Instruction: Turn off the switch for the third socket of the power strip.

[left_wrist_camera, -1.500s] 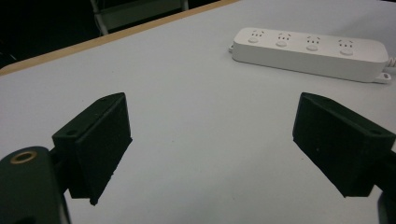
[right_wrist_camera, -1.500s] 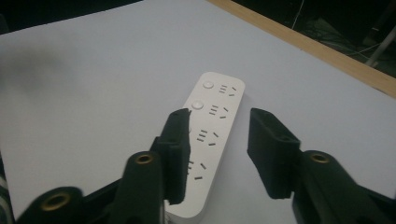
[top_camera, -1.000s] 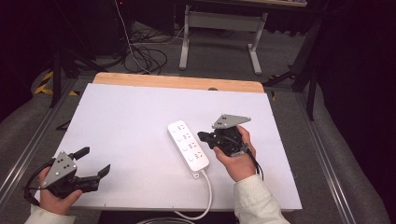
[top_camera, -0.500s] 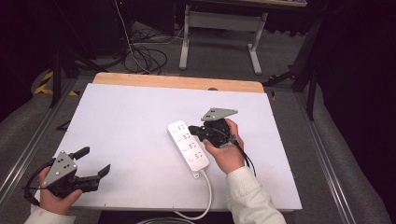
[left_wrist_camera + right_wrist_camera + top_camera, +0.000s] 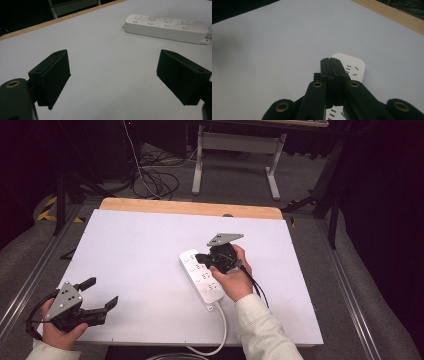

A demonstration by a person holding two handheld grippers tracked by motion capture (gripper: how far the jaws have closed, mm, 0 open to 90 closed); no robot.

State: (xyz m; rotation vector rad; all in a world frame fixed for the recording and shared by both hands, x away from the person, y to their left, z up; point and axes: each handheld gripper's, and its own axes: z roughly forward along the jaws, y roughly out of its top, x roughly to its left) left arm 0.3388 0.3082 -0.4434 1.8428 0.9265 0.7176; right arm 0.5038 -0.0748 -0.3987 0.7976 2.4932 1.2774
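right gripper (image 5: pixel 201 257): jaws pressed together, nothing held, poised over the strip's far end
left gripper (image 5: pixel 101 293): jaws spread wide, empty, held well left of the strip
strip (image 5: pixel 201 278): laid flat near the table (image 5: pixel 140 245) centre

**What everything here is made of**

My power strip (image 5: pixel 202 275) is white plastic, smooth with a faint sheen, and its cord (image 5: pixel 220 332) has the same white plastic look. My right gripper (image 5: pixel 330 65) has matt black jaws with ribbed inner faces, brass-coloured rings in the black arms, and a flat grey plate (image 5: pixel 225 239) on top – dull, like metal. My left gripper (image 5: pixel 113 75) wears matt black pads, faintly grainy. The table (image 5: pixel 150 240) has a matt white, smooth top – with a bare wood strip (image 5: pixel 190 208) along its far edge. My sleeve (image 5: pixel 265 332) is pale woven cloth.
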